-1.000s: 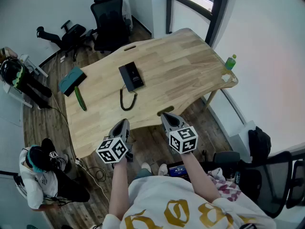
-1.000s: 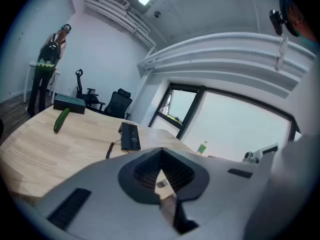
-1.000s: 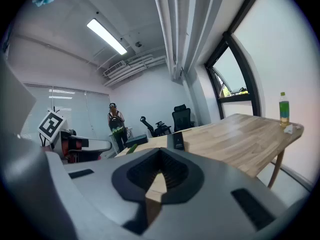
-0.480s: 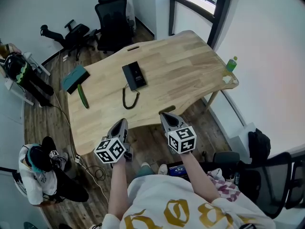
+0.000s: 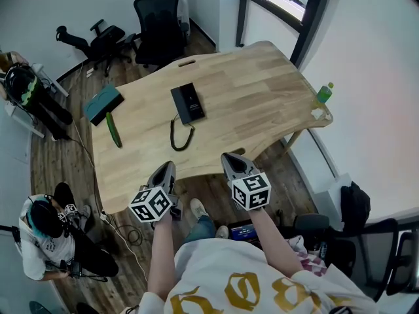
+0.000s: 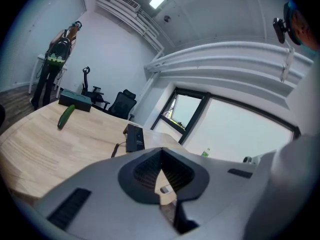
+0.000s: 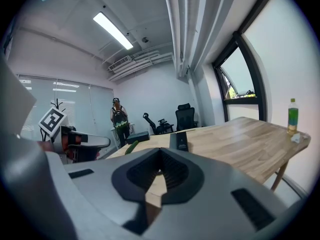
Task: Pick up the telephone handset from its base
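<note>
A black telephone (image 5: 188,103) lies in the middle of the wooden table (image 5: 262,90), its handset resting on the base. Its coiled cord (image 5: 178,136) loops toward the near edge. Both grippers hover short of the table's near edge, well apart from the phone. My left gripper (image 5: 168,167) is shut with nothing in it, and my right gripper (image 5: 230,157) is shut and empty too. The telephone (image 6: 134,137) shows beyond the closed left gripper (image 6: 160,161) in the left gripper view. Ahead of the closed right gripper (image 7: 160,161), the telephone (image 7: 180,140) lies flat.
A cucumber (image 5: 114,131) and a teal box (image 5: 102,103) lie at the table's left end, a green bottle (image 5: 323,91) at its right corner. Office chairs (image 5: 154,18) stand behind the table. A person (image 5: 46,234) sits on the floor at lower left.
Both grippers have stayed shut and about where they were. The head view has drifted, so the table sits slightly higher and to the right, and a foot has stepped forward.
</note>
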